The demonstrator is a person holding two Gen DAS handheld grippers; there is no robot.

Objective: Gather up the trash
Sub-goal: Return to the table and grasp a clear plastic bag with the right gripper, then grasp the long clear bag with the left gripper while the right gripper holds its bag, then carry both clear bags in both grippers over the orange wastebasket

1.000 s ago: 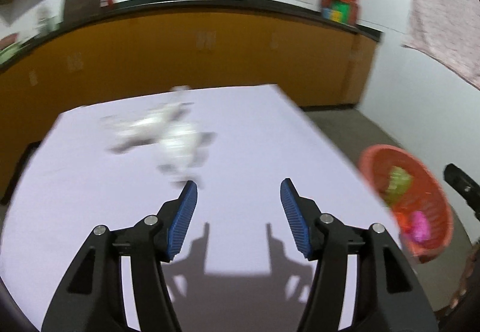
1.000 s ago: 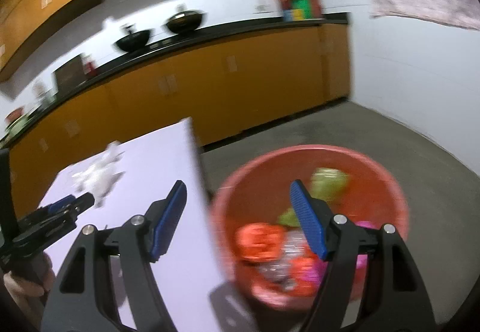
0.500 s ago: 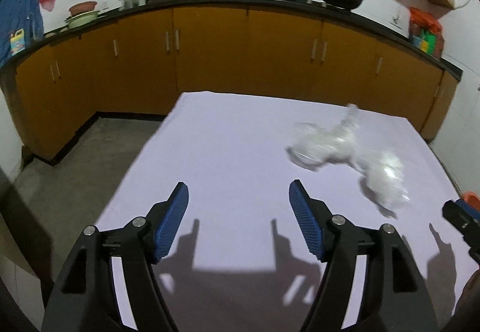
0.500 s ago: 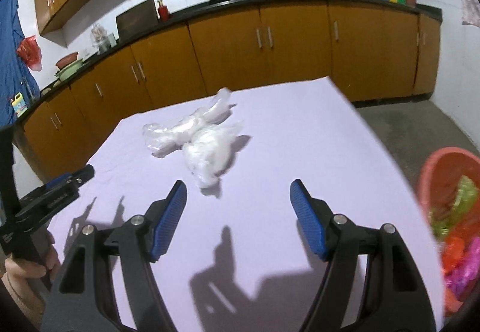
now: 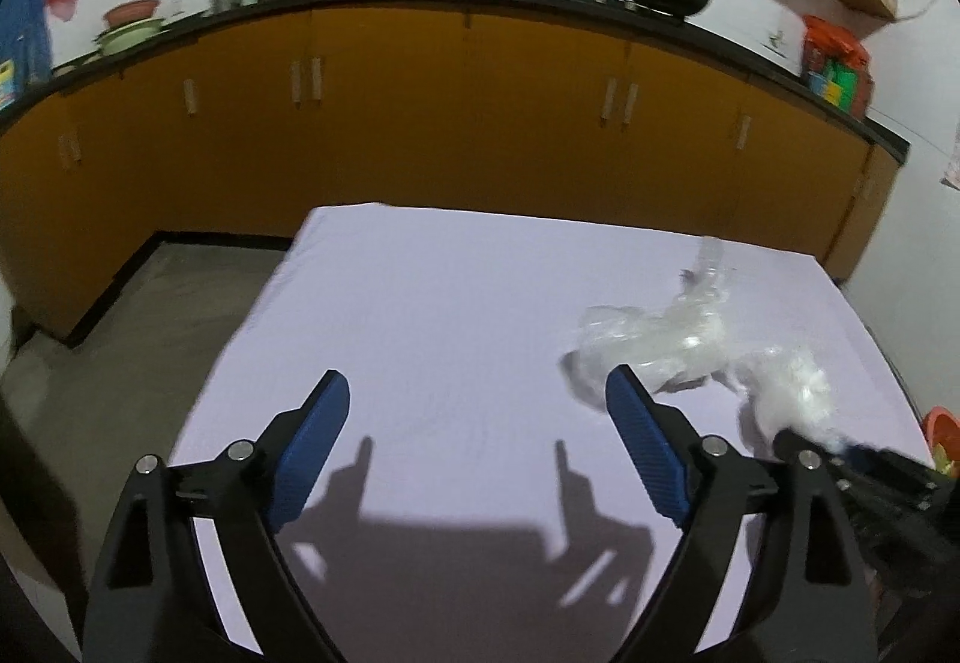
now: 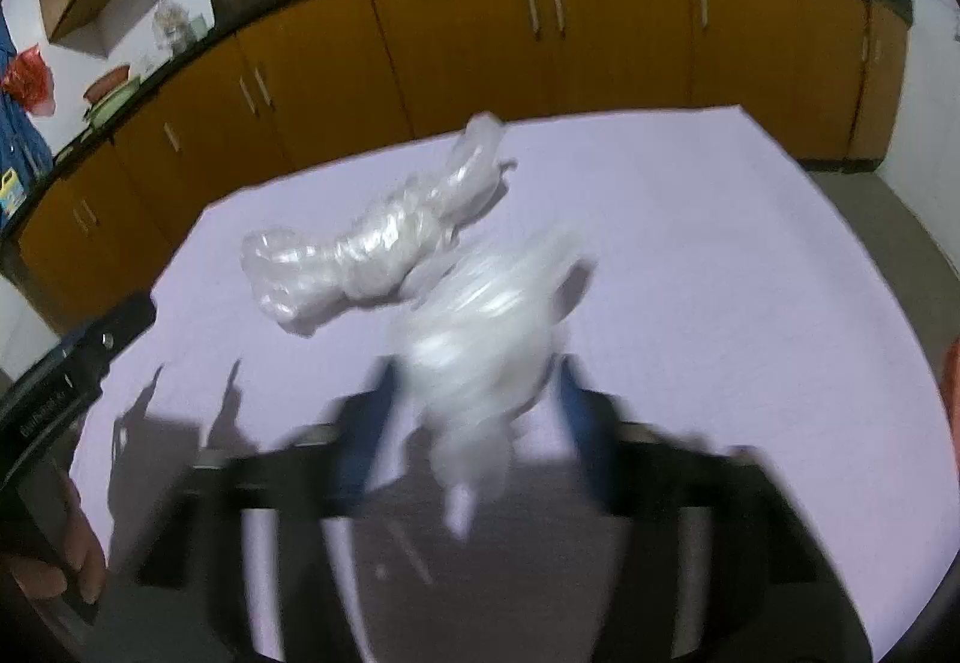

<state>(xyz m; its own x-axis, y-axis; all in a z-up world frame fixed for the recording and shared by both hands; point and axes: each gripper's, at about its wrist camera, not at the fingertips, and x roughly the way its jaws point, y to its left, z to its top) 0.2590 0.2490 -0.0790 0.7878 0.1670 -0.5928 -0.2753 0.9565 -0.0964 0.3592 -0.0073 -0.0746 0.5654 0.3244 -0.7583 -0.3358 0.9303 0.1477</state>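
We now have the right gripper [image 6: 480, 393] advanced from its open hover short of the trash to the near crumpled plastic bag [image 6: 480, 327], its blue fingers [image 6: 576, 399] narrowed around that bag, which blurs and lifts.

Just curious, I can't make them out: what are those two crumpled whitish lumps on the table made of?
Both look like thin clear plastic film. The longer bag is glossy and wrinkled, the purple tablecloth faintly showing through. The nearer wad, between the right gripper fingers, is blurred but similarly shiny.
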